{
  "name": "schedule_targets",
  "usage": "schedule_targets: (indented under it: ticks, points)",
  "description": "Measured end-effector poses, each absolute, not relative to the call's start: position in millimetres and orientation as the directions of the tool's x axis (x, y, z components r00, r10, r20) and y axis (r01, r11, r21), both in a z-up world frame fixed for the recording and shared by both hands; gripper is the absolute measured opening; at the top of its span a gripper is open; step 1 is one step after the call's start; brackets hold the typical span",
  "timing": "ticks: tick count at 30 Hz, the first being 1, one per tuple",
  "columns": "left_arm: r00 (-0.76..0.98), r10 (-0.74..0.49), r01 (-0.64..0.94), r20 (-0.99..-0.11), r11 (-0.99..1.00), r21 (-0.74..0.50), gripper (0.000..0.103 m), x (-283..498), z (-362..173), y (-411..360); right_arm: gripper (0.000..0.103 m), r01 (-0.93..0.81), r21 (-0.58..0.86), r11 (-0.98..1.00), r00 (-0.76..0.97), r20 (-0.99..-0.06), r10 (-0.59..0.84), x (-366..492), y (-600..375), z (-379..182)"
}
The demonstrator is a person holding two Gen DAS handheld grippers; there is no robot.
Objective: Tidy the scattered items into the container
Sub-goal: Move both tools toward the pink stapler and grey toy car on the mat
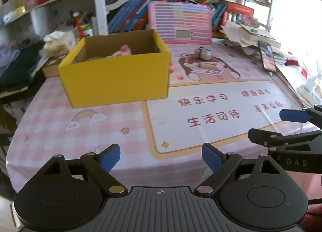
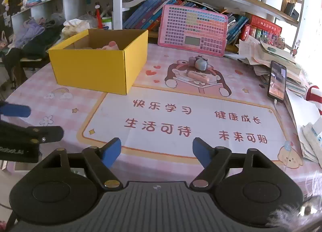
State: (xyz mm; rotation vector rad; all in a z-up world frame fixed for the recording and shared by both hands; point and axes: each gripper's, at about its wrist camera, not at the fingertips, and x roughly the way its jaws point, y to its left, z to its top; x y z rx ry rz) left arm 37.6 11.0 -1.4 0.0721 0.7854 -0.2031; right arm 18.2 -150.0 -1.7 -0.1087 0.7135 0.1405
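Note:
A yellow cardboard box (image 1: 114, 77) stands on the pink table mat, also in the right wrist view (image 2: 96, 68). A pink plush item (image 1: 124, 50) lies inside it. A small grey toy (image 2: 199, 62) and a pink stick-shaped item (image 2: 198, 76) lie on the mat to the right of the box, and both show in the left wrist view (image 1: 204, 53). My left gripper (image 1: 161, 157) is open and empty near the front edge. My right gripper (image 2: 157, 151) is open and empty, beside the left one.
A pink keyboard toy (image 2: 192, 30) leans against books at the back. A phone (image 2: 277, 82) rests against a paper stack (image 2: 267, 56) at the right. Clothes and a tissue pack (image 1: 58, 40) lie left of the box. Shelves stand behind.

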Motion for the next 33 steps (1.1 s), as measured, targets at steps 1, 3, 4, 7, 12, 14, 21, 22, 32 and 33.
schedule_targets:
  ticks: [1,3,4,7,12,14,21,22,32,33]
  points:
    - [0.685,-0.159,0.217,-0.711,0.976,-0.008,0.09,38.9,-1.7,7.7,0.08,-0.158,-0.049,0.986,0.748,-0.658,0.087,18.2,-153.0,-1.6]
    - [0.67,-0.171,0.235,-0.722,0.972,-0.012,0.09,41.2,-3.6,2.4,0.081,-0.136,-0.041,0.99,0.749,-0.658,0.076,19.1,-159.9,-1.2]
    - [0.663,-0.177,0.242,-0.727,0.97,-0.016,0.09,42.1,-4.5,0.1,0.081,-0.122,-0.035,0.992,0.749,-0.658,0.069,19.6,-163.8,-0.9]
    - [0.652,-0.188,0.254,-0.735,0.967,-0.022,0.091,44.3,-6.1,-5.0,0.082,-0.093,-0.023,0.995,0.746,-0.664,0.055,20.6,-173.6,-1.0]
    - [0.643,-0.2,0.271,-0.739,0.962,-0.025,0.091,48.3,-7.4,-11.9,0.083,-0.082,-0.022,0.996,0.739,-0.673,0.045,20.6,-179.6,-2.6]
    - [0.64,-0.213,0.283,-0.739,0.959,-0.031,0.091,48.7,-7.3,-13.6,0.083,-0.078,-0.023,0.997,0.738,-0.674,0.042,20.7,-181.1,-2.4]
    - [0.64,-0.22,0.292,-0.736,0.956,-0.031,0.091,47.9,-6.6,-14.0,0.084,-0.066,-0.024,0.998,0.735,-0.677,0.032,23.0,-181.1,-1.4]
    - [0.638,-0.22,0.29,-0.738,0.956,-0.034,0.091,48.1,-6.8,-13.1,0.084,-0.069,-0.028,0.997,0.737,-0.675,0.032,22.5,-180.5,-0.9]
    - [0.622,-0.246,0.311,-0.743,0.949,-0.053,0.091,54.8,-11.7,-22.7,0.087,-0.074,-0.058,0.996,0.732,-0.681,0.015,24.6,-182.7,-4.2]
    - [0.622,-0.245,0.31,-0.744,0.949,-0.053,0.091,56.2,-11.8,-23.9,0.087,-0.071,-0.055,0.996,0.73,-0.683,0.014,25.8,-184.3,-4.6]
